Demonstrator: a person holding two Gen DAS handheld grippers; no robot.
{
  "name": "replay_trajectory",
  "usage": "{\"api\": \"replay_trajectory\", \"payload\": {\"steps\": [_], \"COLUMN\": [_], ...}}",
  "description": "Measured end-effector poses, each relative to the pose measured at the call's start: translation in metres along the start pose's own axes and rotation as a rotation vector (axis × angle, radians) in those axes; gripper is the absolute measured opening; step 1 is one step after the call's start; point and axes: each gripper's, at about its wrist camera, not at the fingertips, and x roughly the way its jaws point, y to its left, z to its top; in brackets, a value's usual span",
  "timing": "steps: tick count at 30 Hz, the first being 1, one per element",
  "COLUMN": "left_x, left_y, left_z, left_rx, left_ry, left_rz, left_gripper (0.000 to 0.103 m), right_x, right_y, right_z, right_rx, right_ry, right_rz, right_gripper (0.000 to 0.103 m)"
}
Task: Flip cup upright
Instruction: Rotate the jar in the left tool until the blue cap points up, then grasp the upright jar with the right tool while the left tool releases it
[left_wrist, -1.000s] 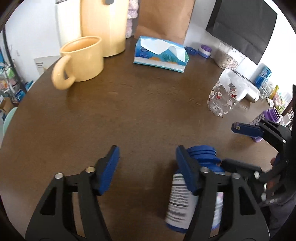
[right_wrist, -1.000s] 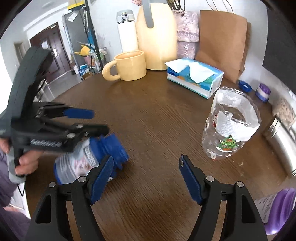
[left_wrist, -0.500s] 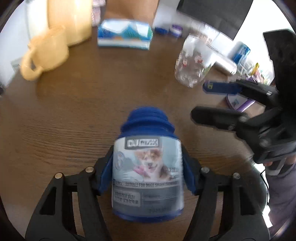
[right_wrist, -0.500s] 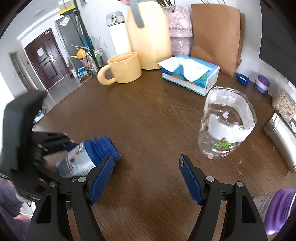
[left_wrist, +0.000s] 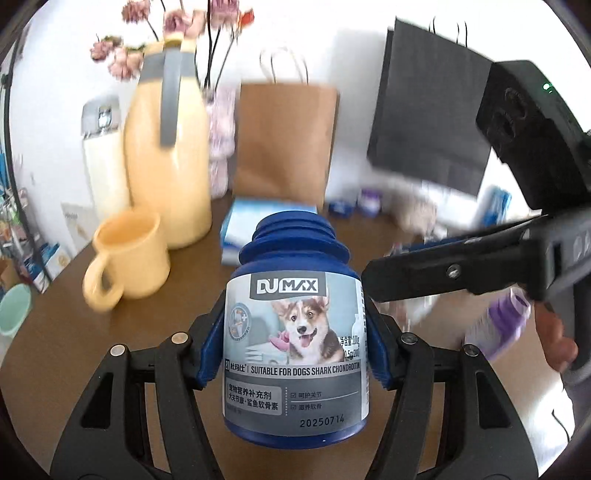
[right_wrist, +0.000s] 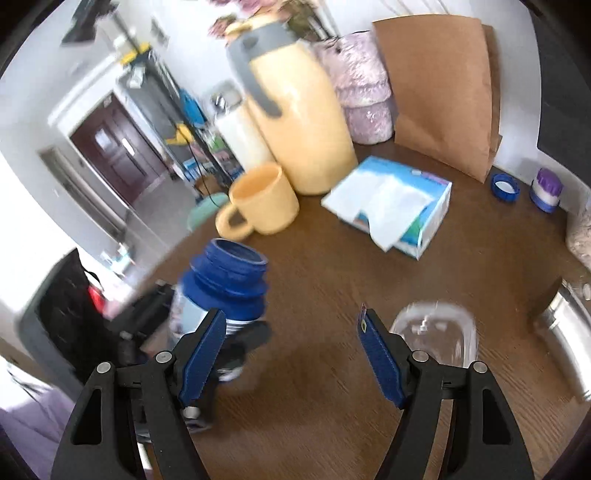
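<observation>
Holding the blue bottle (left_wrist: 295, 354) across its labelled body, your left gripper (left_wrist: 293, 356) has both blue pads (left_wrist: 208, 350) pressed against its sides, and the open mouth points up. This bottle is the cup of the task. It stands roughly upright over the near part of the brown table (right_wrist: 332, 258), but whether its base touches the wood you cannot tell from either view.

Judging by that, the turn is nearly finished and the setting down is what counts. Lower it straight, keep the mouth level, and let the base meet the wood flat before you loosen the pads. Part them slowly so neither one drags the label sideways.

Your right gripper (right_wrist: 291, 354) hangs wide and empty just to the right of the bottle (right_wrist: 225, 291). Keep it clear unless the bottle wobbles.

Mind the neighbours. The clear plastic bottle (right_wrist: 436, 332) sits close by on the right, behind the right finger. The yellow mug (left_wrist: 125, 266) stands farther off to the left, with the yellow jug (left_wrist: 166, 155) behind it and the tissue box (right_wrist: 391, 206) toward the far side. Draw the left gripper back toward yourself, not sideways.
</observation>
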Motion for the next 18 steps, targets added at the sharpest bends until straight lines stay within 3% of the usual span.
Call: {"api": "replay_trajectory", "payload": {"steps": [3, 9, 12, 18], "left_x": [0.022, 0.042, 0.05, 0.063], "left_y": [-0.008, -0.039, -0.046, -0.049], "left_z": [0.015, 0.04, 0.046, 0.046], "left_rx": [-0.002, 0.063, 0.053, 0.042], "left_ry": [-0.024, -0.092, -0.089, -0.029], "left_rz": [-0.042, -0.117, -0.127, -0.151], "left_gripper": [0.06, 0.06, 0.06, 0.063], "right_x": [0.0, 0.0, 0.002, 0.004], "right_y": [-0.014, -0.034, -0.043, -0.042], "right_z": [0.017, 0.036, 0.039, 0.039], "right_rx": [0.057, 0.056, 0.062, -0.056], "right_ry": [0.029, 0.015, -0.014, -0.06], "right_rz": [0.092, 0.144, 0.159, -0.003], "right_gripper": [0.079, 0.08, 0.07, 0.07]}}
